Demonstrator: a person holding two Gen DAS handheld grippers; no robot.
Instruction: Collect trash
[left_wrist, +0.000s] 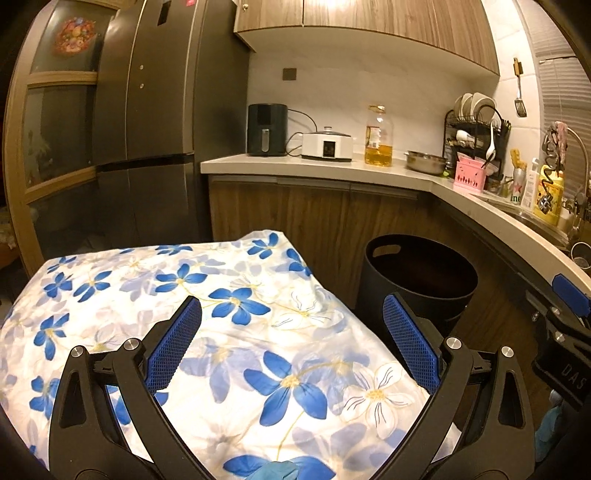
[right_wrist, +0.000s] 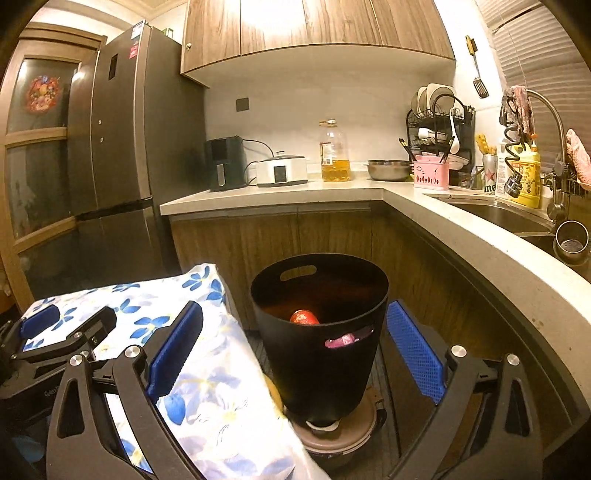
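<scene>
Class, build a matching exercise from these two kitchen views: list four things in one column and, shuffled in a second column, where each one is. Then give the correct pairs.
Things:
1. red item
2. oil bottle
3. spatula
4. floral cloth

Places:
A. hanging on the wall
B. under the left gripper
C. inside the black bin
D. standing on the countertop

Pairs: 1-C, 2-D, 3-A, 4-B
</scene>
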